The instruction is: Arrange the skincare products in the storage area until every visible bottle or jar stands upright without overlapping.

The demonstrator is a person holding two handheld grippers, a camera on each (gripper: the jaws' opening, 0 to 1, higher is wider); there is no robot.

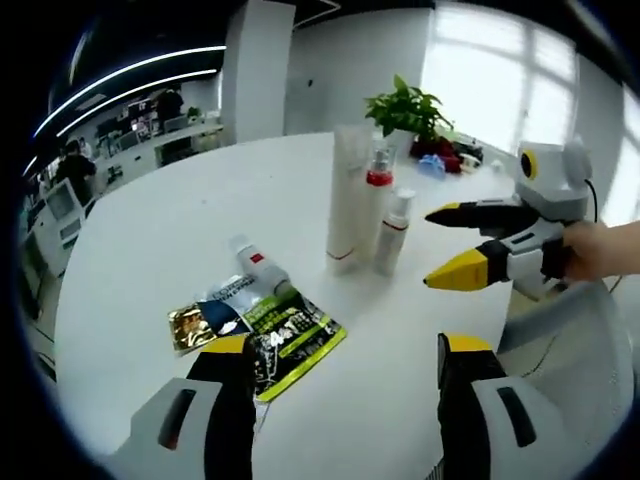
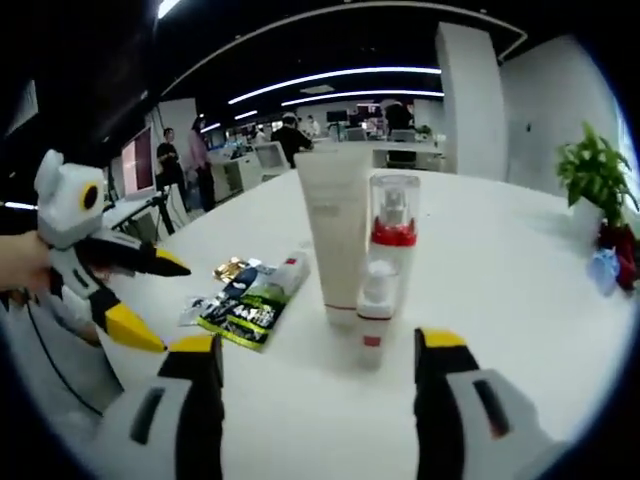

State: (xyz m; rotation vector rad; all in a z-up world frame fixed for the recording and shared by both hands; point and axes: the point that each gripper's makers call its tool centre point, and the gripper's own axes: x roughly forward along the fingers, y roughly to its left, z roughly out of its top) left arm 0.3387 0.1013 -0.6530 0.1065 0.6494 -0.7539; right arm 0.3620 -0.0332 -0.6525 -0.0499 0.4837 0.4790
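Three products stand upright close together on the white table [image 1: 150,240]: a tall white tube [image 1: 345,200] [image 2: 335,235], a bottle with a red collar and clear cap [image 1: 377,195] [image 2: 393,225], and a small white bottle with a red band [image 1: 394,232] [image 2: 374,310]. A white tube with a red label [image 1: 258,265] [image 2: 291,270] lies flat beside several sachets [image 1: 290,335] [image 2: 245,310]. My left gripper [image 1: 345,350] [image 2: 165,305] is open, just short of the sachets. My right gripper [image 2: 320,345] [image 1: 432,247] is open in front of the small bottle. Neither holds anything.
A potted plant [image 1: 408,110] [image 2: 597,170] stands at the table's far side, with red and blue items [image 1: 440,155] next to it. A gold sachet [image 1: 192,327] [image 2: 230,268] lies at the edge of the sachet pile. People and desks [image 2: 290,135] are in the office beyond.
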